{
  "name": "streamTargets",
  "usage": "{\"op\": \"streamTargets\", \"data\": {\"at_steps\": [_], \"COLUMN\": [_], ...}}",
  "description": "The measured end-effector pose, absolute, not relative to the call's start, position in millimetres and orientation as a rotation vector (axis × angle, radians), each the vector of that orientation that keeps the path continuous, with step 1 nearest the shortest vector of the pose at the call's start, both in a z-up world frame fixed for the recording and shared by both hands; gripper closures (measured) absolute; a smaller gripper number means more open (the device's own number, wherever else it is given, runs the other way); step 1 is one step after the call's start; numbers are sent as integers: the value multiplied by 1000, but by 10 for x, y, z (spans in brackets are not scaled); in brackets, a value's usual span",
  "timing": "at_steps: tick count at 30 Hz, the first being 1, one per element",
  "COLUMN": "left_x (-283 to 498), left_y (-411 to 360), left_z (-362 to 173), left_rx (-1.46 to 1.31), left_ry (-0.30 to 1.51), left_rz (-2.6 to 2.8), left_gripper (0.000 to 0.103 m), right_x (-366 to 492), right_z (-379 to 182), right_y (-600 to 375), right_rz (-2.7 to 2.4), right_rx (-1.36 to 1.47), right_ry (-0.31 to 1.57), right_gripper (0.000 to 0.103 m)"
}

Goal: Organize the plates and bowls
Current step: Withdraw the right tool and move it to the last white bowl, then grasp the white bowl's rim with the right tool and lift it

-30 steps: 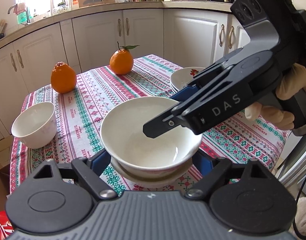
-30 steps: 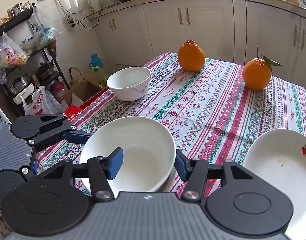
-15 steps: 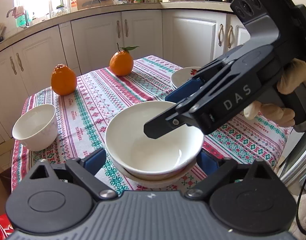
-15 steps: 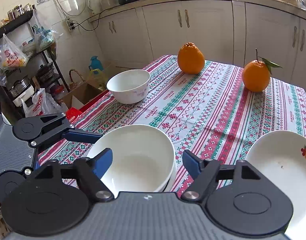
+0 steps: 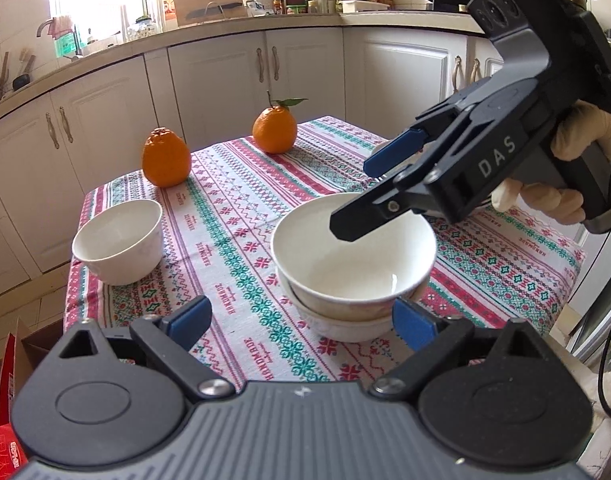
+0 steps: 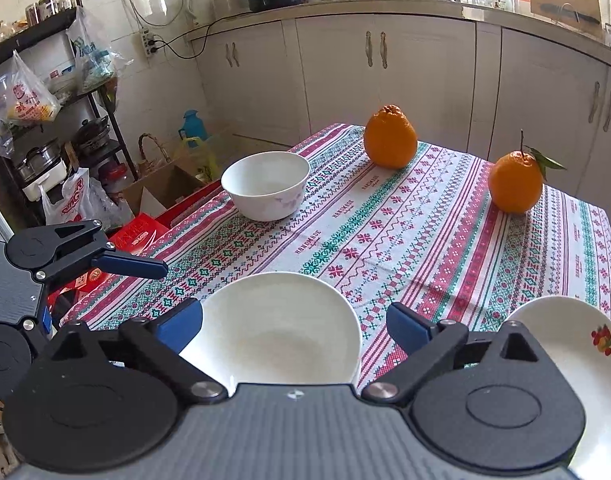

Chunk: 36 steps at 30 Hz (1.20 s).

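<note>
Lone bowl (image 5: 117, 236): far left on the table (image 5: 241, 216), upright, well apart from the stack; not yet gathered.
Left gripper (image 5: 301, 320): released, fingers spread wide, low at the near edge; right pad just beside the stack's base, left pad over bare cloth, gripping nothing.
Oranges (image 5: 166, 158): two, far side of the table, apart from all the crockery.
Stack (image 5: 353, 264): near centre, one bowl nested upright in another, resting on the cloth.
Right gripper (image 6: 295, 326): released, fingers wide, hovering just above the stack's rim and to its right, grasping nothing.
Plate (image 6: 573, 344): near right, white with a small fruit print, lying flat; mostly hidden behind the right gripper in the left view.
Step in hand: nesting of the stack looks finished, both tools free of it; likely the switch to the next piece.
Next move: probably a reach far left for the lone bowl, fingers straddling its rim wall, a firm close, a lift clear of the cloth, then a centred drop into the stack.
Risk: an off-centre drop could tip the stack.
</note>
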<state>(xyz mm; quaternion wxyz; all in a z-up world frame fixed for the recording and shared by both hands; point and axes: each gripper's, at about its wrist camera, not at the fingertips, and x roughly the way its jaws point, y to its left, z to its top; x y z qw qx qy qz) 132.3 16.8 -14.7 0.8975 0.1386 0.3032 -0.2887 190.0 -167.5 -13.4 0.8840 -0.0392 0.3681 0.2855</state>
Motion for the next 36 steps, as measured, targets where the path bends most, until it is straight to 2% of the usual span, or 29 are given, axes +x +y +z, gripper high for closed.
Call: {"op": "streamTargets", "data": {"at_steps": [21, 36], "left_x": [2157, 2707], "left_y": [825, 845], "left_z": [-288, -570], "left_rx": [233, 211], "left_ry": [554, 582], "left_rz": [-319, -284], "left_gripper": [6, 7], "right_x": [2712, 3731], "right_z": [221, -136], "right_y": [-986, -505], "right_rz": [714, 813], "right_rx": [-261, -275], "right_ry": [763, 881], "right_gripper": [2, 5]}}
